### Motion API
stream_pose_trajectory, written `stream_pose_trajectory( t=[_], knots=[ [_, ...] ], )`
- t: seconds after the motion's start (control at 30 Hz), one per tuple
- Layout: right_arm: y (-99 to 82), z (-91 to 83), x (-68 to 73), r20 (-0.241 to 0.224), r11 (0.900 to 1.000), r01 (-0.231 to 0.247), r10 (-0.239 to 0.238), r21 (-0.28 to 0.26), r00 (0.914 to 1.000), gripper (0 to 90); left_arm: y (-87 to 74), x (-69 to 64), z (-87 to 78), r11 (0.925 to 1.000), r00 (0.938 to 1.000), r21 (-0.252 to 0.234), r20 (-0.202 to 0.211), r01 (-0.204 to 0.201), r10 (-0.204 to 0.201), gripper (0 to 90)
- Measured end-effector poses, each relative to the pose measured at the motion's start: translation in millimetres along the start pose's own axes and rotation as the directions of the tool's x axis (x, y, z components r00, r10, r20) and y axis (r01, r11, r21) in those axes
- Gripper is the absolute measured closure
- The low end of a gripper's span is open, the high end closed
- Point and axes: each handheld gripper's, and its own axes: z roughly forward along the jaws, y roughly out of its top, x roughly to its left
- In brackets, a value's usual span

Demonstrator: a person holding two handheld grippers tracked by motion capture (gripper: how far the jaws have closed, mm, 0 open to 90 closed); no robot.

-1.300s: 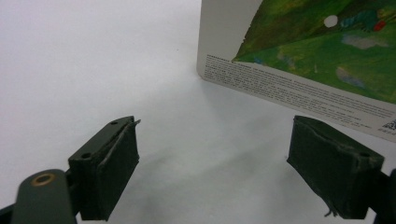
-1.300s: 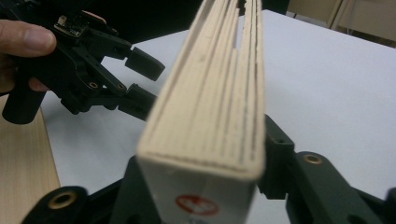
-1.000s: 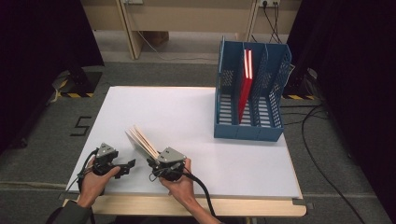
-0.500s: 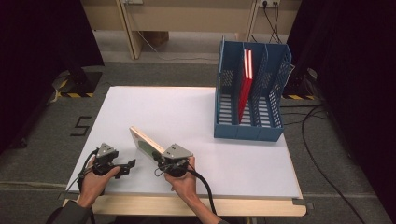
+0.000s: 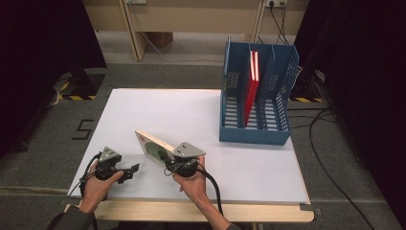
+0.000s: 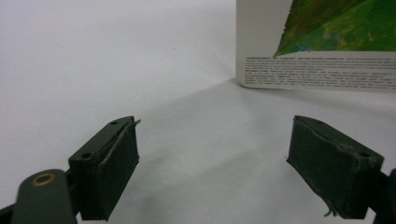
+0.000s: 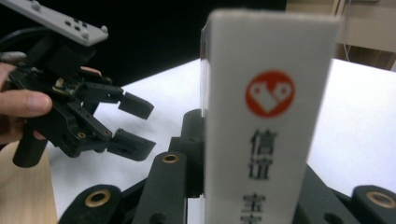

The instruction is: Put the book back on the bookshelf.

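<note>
A white book [image 5: 152, 145] with a green picture on its cover stands tilted on its edge near the front of the white table [image 5: 191, 110]. My right gripper [image 5: 166, 156] is shut on its near end, and its jaws have just been closing on it. In the right gripper view the white spine [image 7: 271, 116] with a red logo rises between the jaws. My left gripper [image 5: 130, 171] rests on the table left of the book, open and holding nothing. Its view has the two pads [image 6: 109, 172] wide apart and the book's cover [image 6: 322, 42] just ahead.
A blue file rack [image 5: 256, 129] stands at the table's right side with a red book [image 5: 251, 86] leaning in a middle slot. Cables trail from both grippers. The table's wooden front edge [image 5: 191, 211] runs beside the hands.
A second ago the book lay with its pages fanned apart. It has since closed flat, and the right gripper has lifted it slightly to the right. The left gripper has not moved.
</note>
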Motion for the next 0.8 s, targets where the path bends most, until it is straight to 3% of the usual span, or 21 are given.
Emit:
stream_pose_trajectory(
  t=[0.4, 0.57, 0.8],
  knots=[
    [15.4, -14.1, -6.5, -0.006, 0.9981, -0.019, 0.019, -0.059, 0.9998, 75.6, 0.0, -0.2, 0.1, 1.0000, 1.0000, 0.000, 0.000, 0.002, -0.002, 15.3],
    [24.6, -25.2, -10.4, 0.018, 0.9960, -0.004, 0.006, -0.089, 0.9998, 75.6, 0.0, 0.4, 1.3, 0.9999, 0.9998, 0.010, -0.013, -0.013, 0.013, 15.2],
    [37.4, -49.6, -20.9, 0.054, 0.9918, -0.015, 0.022, -0.127, 0.9983, 75.5, -0.5, -1.3, 2.0, 0.9993, 0.9993, 0.016, -0.014, -0.035, 0.035, 15.2]
  ],
)
